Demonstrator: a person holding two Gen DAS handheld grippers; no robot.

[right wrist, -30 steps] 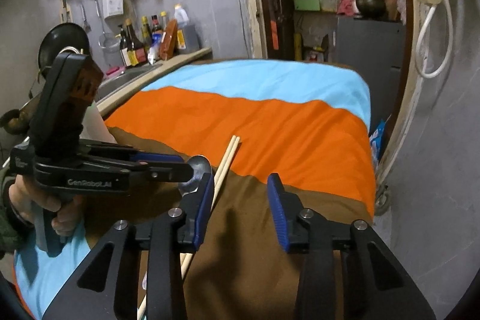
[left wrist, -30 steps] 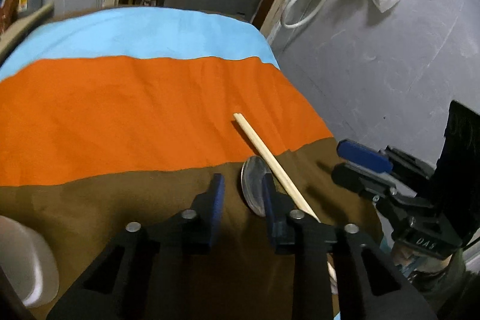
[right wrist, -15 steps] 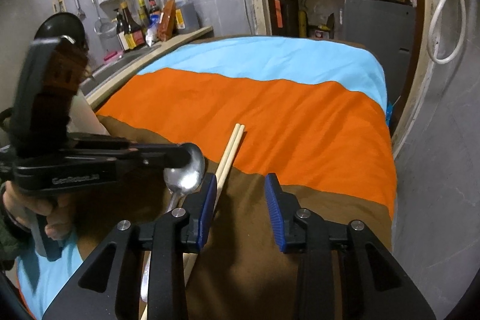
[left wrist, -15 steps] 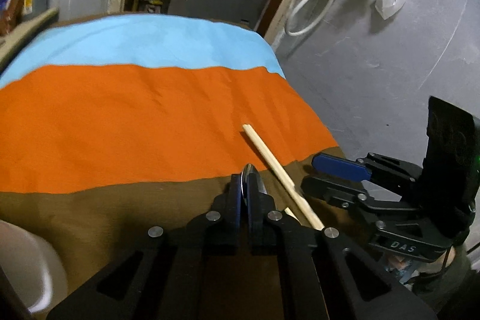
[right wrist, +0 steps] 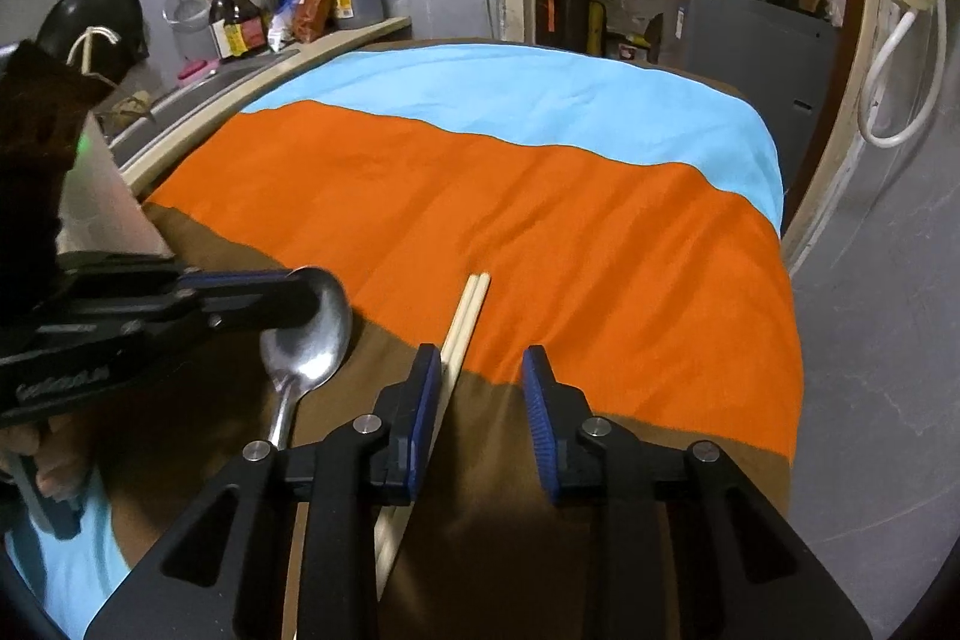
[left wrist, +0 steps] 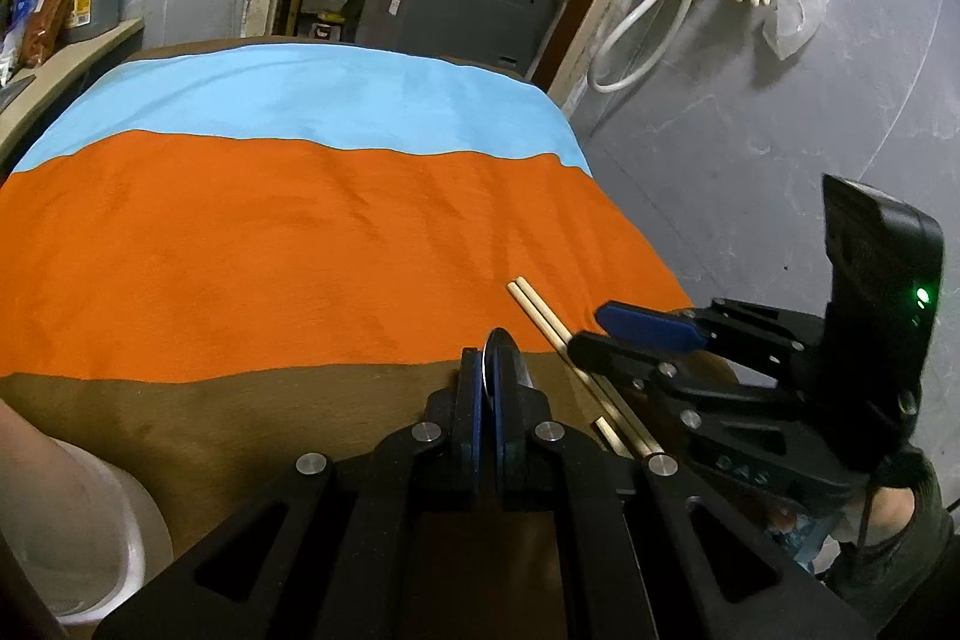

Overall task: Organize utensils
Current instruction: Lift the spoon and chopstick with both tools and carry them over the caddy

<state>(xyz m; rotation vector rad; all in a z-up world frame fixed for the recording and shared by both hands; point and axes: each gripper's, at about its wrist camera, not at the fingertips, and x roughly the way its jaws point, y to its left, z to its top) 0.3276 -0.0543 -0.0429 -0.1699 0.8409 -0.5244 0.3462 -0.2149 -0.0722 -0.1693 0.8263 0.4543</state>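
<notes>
The left gripper [right wrist: 312, 301] has its jaws clamped on the spoon [right wrist: 309, 340] bowl (edge-on from its own camera), at nine o'clock of the chopsticks [right wrist: 465, 322] on the striped cloth [right wrist: 540, 196]. The right gripper [right wrist: 480, 400] is closing, jaws parted, chopsticks beside its left pad.
</notes>
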